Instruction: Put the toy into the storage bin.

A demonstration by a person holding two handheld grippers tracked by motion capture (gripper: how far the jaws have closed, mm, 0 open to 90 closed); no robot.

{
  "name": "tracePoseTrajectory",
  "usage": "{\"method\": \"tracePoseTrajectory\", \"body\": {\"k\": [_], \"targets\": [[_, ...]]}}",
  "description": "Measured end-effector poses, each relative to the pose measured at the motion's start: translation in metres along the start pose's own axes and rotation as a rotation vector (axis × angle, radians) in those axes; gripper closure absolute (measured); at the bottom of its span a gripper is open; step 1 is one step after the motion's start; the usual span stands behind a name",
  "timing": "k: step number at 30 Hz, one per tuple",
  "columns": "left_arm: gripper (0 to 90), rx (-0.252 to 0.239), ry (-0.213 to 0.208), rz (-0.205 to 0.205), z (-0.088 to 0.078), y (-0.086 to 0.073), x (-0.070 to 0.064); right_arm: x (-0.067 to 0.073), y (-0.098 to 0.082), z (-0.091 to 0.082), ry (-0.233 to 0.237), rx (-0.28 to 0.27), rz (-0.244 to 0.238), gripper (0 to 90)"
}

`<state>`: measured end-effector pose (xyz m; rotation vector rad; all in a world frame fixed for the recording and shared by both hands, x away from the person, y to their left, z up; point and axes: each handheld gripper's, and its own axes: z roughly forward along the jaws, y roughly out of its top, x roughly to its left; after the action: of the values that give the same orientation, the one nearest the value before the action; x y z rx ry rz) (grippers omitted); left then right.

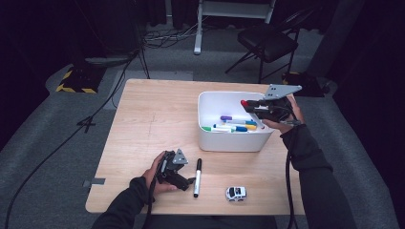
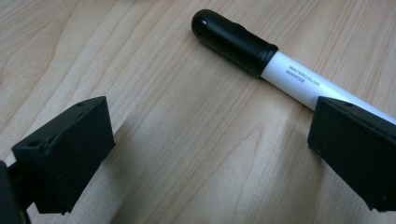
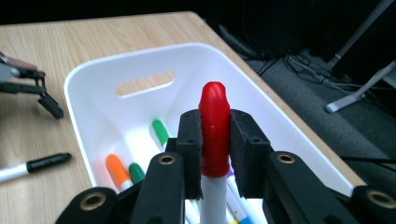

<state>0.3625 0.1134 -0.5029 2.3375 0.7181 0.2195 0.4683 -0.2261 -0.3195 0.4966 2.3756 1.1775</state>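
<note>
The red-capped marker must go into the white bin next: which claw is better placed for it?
Right. The right claw already clamps the red-capped marker over the white bin; the left claw stands open beside the black marker.

Left forearm, in a dark sleeve, enters from the bottom edge of the high view and angles up toward the table's near side. The left hand point(image 1: 157, 172) wraps the left gripper point(image 1: 190, 182) from behind, holding it low and roughly level, jaws pointing to the person's right. In the left gripper view the two black jaws stand wide apart with nothing pressed between them. Right forearm, also dark-sleeved, rises along the right side, wrist bent inward. The right hand point(image 1: 289, 116) carries the right gripper point(image 1: 246, 104) raised, jaws pointing left; its jaws are clamped tight on a red-capped marker point(image 3: 214, 128), grey plate uppermost.
</note>
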Motion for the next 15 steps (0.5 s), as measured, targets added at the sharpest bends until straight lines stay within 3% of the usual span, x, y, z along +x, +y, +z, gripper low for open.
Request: {"method": "tracePoseTrajectory", "body": {"k": [9,15], "targets": [[0.5,-0.001,0.002,-0.003,0.000,0.000,0.000,0.000,-0.016,0.022,0.036,0.088,-0.008,75.1],[0.5,0.000,0.001,0.000,0.000,0.000,0.000,0.003,-0.023,0.035,0.073,0.179,-0.035,75.1]]}}
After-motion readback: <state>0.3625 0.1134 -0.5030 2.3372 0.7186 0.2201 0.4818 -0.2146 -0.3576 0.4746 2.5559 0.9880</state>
